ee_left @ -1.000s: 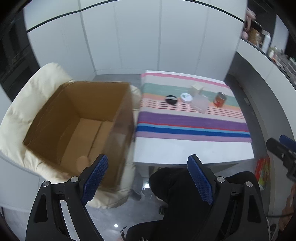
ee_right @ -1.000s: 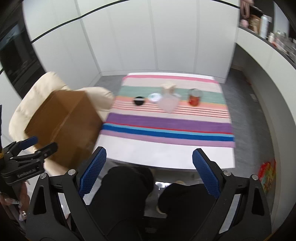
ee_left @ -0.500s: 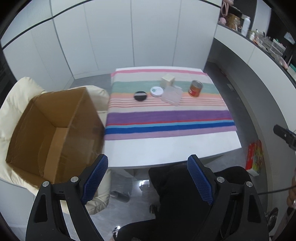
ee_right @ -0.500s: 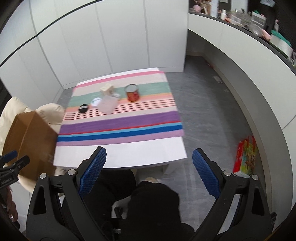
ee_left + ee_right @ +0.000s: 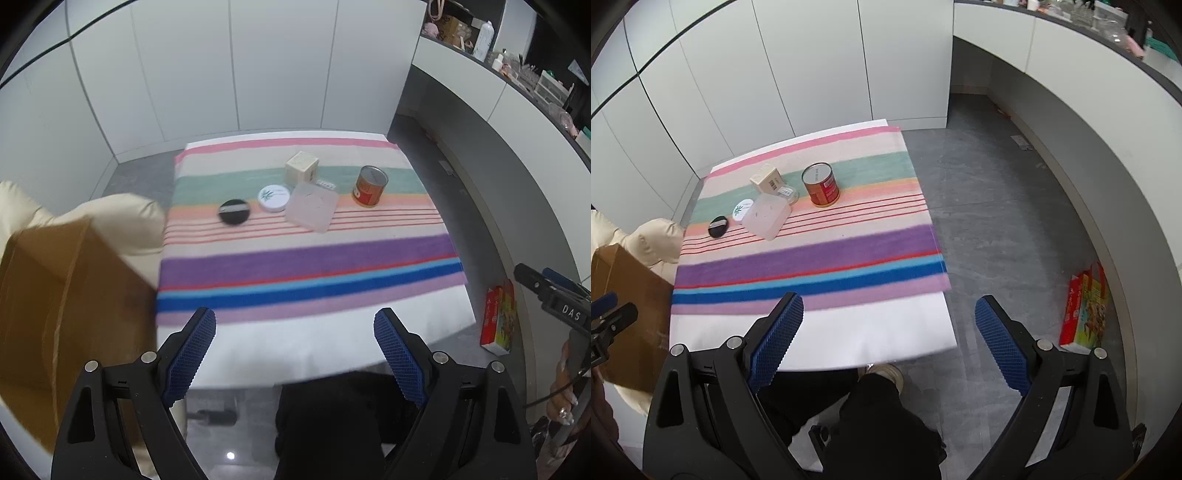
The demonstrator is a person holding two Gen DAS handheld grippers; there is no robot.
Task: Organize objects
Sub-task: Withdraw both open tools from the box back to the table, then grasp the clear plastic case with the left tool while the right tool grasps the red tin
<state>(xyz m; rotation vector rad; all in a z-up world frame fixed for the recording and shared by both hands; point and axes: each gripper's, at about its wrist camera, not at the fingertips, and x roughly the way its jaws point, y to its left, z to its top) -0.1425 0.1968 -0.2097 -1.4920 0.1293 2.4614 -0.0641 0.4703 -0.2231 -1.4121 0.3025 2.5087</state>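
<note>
On the striped cloth point(image 5: 303, 266) point(image 5: 812, 254) lie a red can point(image 5: 369, 185) point(image 5: 820, 184), a beige cube box point(image 5: 301, 168) point(image 5: 764, 178), a frosted square container point(image 5: 312, 205) point(image 5: 766, 216), a white round tin point(image 5: 273, 193) point(image 5: 741, 209) and a black round compact point(image 5: 233, 212) point(image 5: 718, 225). A small clear jar point(image 5: 788, 194) sits behind the container. My left gripper point(image 5: 295, 349) is open and empty, held before the table's near edge. My right gripper point(image 5: 888, 332) is open and empty, also short of the table.
An open cardboard box point(image 5: 48, 314) point(image 5: 628, 302) rests on a cream armchair point(image 5: 110, 221) left of the table. A red and yellow carton point(image 5: 498, 317) point(image 5: 1086, 310) stands on the grey floor at the right. White cabinets stand behind; a counter curves along the right.
Both views have swung to the right, away from the cardboard box and toward the table. The table objects have not moved.
</note>
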